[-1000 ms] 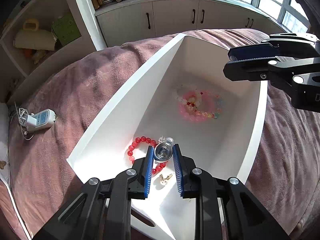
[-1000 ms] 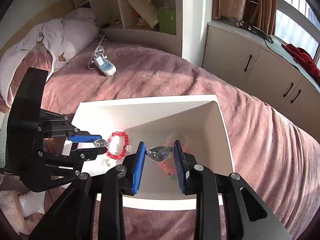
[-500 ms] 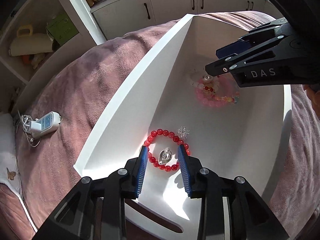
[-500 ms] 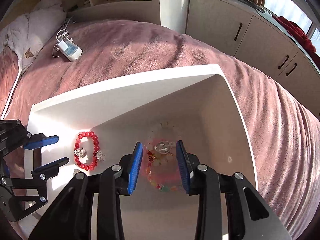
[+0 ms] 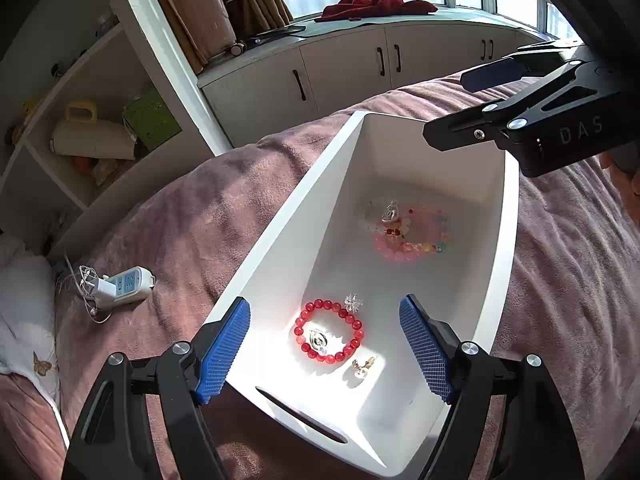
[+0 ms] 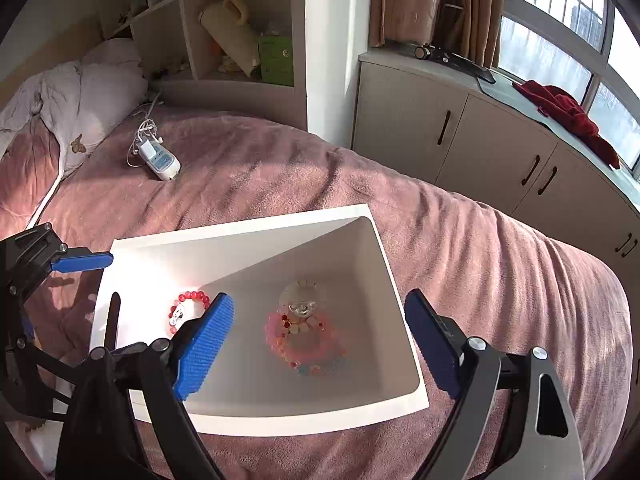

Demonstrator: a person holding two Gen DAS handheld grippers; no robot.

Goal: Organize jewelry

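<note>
A white box (image 5: 280, 248) (image 6: 400, 292) lies on the pink bedspread. In it a red bead bracelet (image 5: 329, 336) (image 6: 188, 300) rings a silver pendant (image 5: 319, 339), with a snowflake charm (image 5: 353, 302) and a small earring (image 5: 362, 366) beside it. Farther in, pink and multicolour bracelets (image 5: 412, 236) (image 6: 308, 344) carry a second silver pendant (image 5: 390, 213) (image 6: 303, 307). My left gripper (image 5: 324, 348) is wide open and empty above the red bracelet. My right gripper (image 6: 320, 344) is wide open and empty above the pink bracelets.
A white power strip with cables (image 5: 120, 286) (image 6: 158, 158) lies on the bedspread (image 6: 480, 264). A pillow (image 6: 80, 96) and shelves (image 6: 240, 40) stand behind. Cabinets (image 5: 344, 72) with a red cloth (image 5: 376, 4) run under the window.
Both grippers let go of their silver pendants, opened wide and lifted back. One pendant now lies inside the red bracelet, the other on the pink bracelets.
</note>
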